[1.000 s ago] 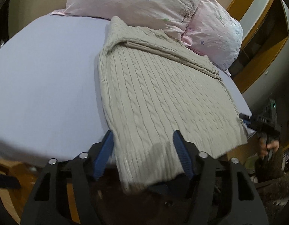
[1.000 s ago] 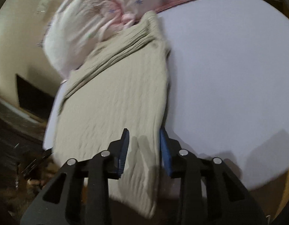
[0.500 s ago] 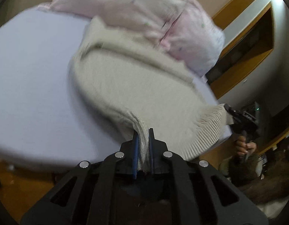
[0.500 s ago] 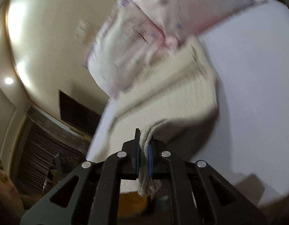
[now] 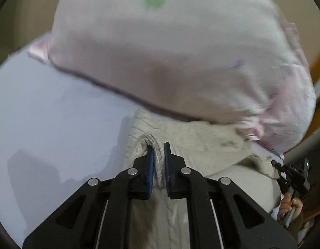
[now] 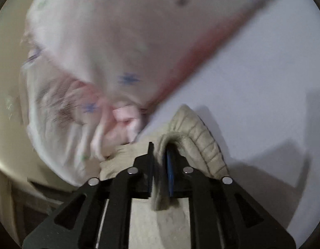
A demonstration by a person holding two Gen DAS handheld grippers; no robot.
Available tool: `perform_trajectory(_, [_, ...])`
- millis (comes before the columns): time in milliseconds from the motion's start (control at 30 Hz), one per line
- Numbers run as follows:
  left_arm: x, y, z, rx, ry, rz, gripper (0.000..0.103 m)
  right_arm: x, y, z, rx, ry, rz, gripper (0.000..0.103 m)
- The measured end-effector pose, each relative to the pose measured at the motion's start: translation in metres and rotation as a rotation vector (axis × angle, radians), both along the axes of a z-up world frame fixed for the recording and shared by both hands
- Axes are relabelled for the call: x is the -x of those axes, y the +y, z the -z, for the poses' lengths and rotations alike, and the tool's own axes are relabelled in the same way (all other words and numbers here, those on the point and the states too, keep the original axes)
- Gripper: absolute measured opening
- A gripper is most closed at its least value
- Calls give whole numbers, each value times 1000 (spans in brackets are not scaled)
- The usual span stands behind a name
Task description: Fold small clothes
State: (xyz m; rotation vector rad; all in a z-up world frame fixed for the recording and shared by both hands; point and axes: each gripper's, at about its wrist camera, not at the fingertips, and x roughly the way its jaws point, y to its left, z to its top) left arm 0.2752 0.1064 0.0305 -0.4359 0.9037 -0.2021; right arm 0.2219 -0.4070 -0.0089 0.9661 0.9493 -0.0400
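A beige cable-knit sweater (image 5: 201, 143) lies on a pale lilac bed sheet (image 5: 45, 114), doubled over toward the pillows. My left gripper (image 5: 158, 151) is shut on the sweater's ribbed hem, close under the pillow. My right gripper (image 6: 160, 151) is shut on the other hem corner of the sweater (image 6: 197, 132), near the pillow's edge. The right gripper also shows at the lower right of the left wrist view (image 5: 292, 176), in a hand. Most of the sweater is hidden under the grippers.
A large pink-white pillow (image 5: 170, 47) with small printed flowers fills the far side, right ahead of both grippers; it also shows in the right wrist view (image 6: 118, 41). Bare sheet (image 6: 263, 72) lies to the right. A wooden frame (image 5: 317, 66) stands at the far right.
Both grippers closed on the sweater's hem, then carried it forward over the sweater toward the pillows, which now loom much closer.
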Motion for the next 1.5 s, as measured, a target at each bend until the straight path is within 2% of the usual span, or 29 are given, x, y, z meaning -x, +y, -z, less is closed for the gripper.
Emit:
perform_trajectory(33, [0, 3, 1, 31, -5, 7, 9, 0, -1, -4, -14, -34, -2, 29])
perform_trajectory(100, [4, 13, -5, 125, -47, 27, 15, 8, -6, -20, -8, -146, 19, 72])
perform_trajectory(133, [6, 19, -8, 175, -66, 33, 19, 14, -8, -29, 24, -193, 39, 80])
perform_trajectory(167, [10, 27, -14, 226, -86, 30, 25, 21, -9, -39, 41, -259, 44, 84])
perform_trajectory(233, [21, 34, -26, 198, -135, -24, 84, 31, -12, -50, 38, -318, 32, 84])
perform_trajectory(267, [32, 37, -32, 149, -165, -44, 89, 33, -12, -52, 45, -327, 29, 85])
perform_trajectory(367, [45, 40, -26, 113, -112, 0, 88, 40, -9, -52, 80, -333, -6, 87])
perform_trajectory(467, [54, 35, -7, 143, -35, 46, 80, 38, -6, -45, 52, -306, -39, 87])
perform_trajectory(600, [64, 26, 11, 196, 28, 96, 73, 40, -1, -45, 87, -301, -90, 87])
perform_trajectory(667, [63, 23, 22, 184, 84, 93, 67, 39, 3, -43, 84, -301, -103, 87])
perform_trajectory(767, [68, 18, 20, 139, 75, 39, 62, 35, 7, -43, 63, -306, -111, 87])
perform_trajectory(800, [68, 17, 22, 150, 88, 3, 50, 36, 5, -42, 52, -307, -114, 87])
perform_trajectory(833, [65, 16, 28, 200, 131, -5, 23, 35, 5, -42, 43, -307, -116, 87])
perform_trajectory(867, [64, 17, 35, 256, 161, -2, 22, 35, 4, -42, 36, -310, -120, 87])
perform_trajectory(900, [64, 17, 36, 280, 162, -19, 21, 35, 3, -43, 33, -313, -121, 87])
perform_trajectory(967, [62, 15, 28, 288, 156, -12, 19, 37, 0, -47, 33, -326, -114, 87])
perform_trajectory(1000, [61, 14, 19, 359, 135, -2, 18, 39, -4, -49, 34, -336, -106, 87])
perform_trajectory(1067, [60, 2, -5, 424, 86, 29, 17, 42, -9, -54, 32, -355, -96, 88])
perform_trajectory(1167, [54, -59, -62, 448, -38, 166, 17, 46, -16, -67, 64, -388, -82, 87])
perform_trajectory(1233, [50, -106, -82, 468, -74, 262, 17, 48, -19, -76, 120, -398, -82, 87])
perform_trajectory(1267, [46, -147, -89, 482, -86, 338, 17, 49, -21, -80, 162, -402, -82, 87])
perform_trajectory(1367, [35, -236, -79, 482, -47, 485, 17, 50, -32, -85, 235, -376, -68, 87])
perform_trajectory(1433, [25, -302, -57, 436, 34, 596, 18, 50, -42, -82, 231, -350, -61, 87])
perform_trajectory(1467, [22, -329, -46, 434, 85, 657, 18, 50, -49, -81, 224, -328, -54, 87])
perform_trajectory(1500, [22, -339, -41, 463, 109, 687, 18, 50, -54, -80, 213, -317, -54, 87])
